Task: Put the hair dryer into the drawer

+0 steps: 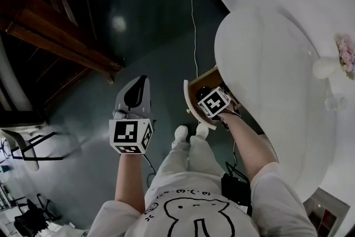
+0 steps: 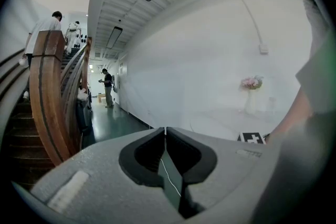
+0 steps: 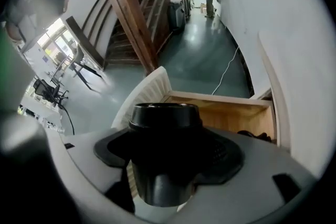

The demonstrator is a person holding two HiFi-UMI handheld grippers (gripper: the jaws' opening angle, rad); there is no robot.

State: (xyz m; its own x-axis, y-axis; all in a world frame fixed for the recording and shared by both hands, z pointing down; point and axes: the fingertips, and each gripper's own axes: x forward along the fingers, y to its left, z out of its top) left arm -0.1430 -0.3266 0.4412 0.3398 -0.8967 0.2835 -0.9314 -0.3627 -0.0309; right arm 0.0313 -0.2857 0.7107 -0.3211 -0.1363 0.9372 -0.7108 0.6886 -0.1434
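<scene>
The black hair dryer [image 3: 164, 152] sits between the jaws of my right gripper [image 3: 165, 165], which is shut on its barrel. In the head view the right gripper [image 1: 204, 95] holds the hair dryer [image 1: 202, 91] over the open drawer [image 1: 191, 98], which has a white front and a bare wood inside [image 3: 226, 113]. A dark cable [image 3: 255, 136] lies in the drawer's right corner. My left gripper [image 1: 135, 95] hangs in the air to the left of the drawer, above the floor. Its jaws are shut [image 2: 165, 134] with nothing between them.
The drawer belongs to a white oval-topped table [image 1: 266, 58] with a vase of flowers [image 1: 345, 55] on it. A white cord [image 1: 194, 19] runs along the dark floor. A wooden staircase [image 1: 55, 30] rises at the left, a chair [image 1: 25, 141] below it. People stand down the corridor [image 2: 107, 86].
</scene>
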